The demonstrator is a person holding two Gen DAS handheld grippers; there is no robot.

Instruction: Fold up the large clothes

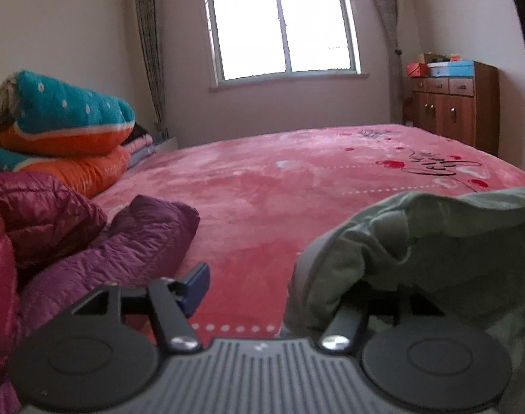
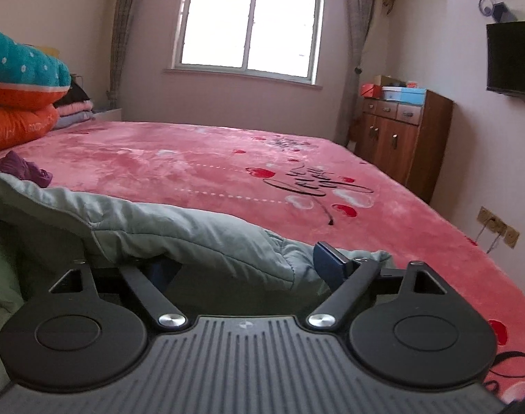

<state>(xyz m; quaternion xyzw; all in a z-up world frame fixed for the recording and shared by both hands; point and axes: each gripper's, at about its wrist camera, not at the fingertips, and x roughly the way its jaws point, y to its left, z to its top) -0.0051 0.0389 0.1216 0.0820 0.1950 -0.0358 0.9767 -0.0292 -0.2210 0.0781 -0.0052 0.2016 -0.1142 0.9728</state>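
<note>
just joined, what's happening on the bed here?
A person with a gripper in each hand is folding a grey-green padded jacket on the pink bedspread. Both grippers sit low at the near edge of the bed. The right gripper is open wide with the jacket's edge lying between its fingers, not pinched. The left gripper is also open; the jacket drapes over its right side and hides that finger. Purple and red puffer jackets wait to the left.

Both handheld grippers low, jaws apart

The black two-finger left gripper (image 1: 262, 286) points slightly downward, jaws parted, its right finger hidden; the black two-finger right gripper (image 2: 247, 264) stands spread wide, blue pads (image 2: 328, 262) pressing nothing.
</note>
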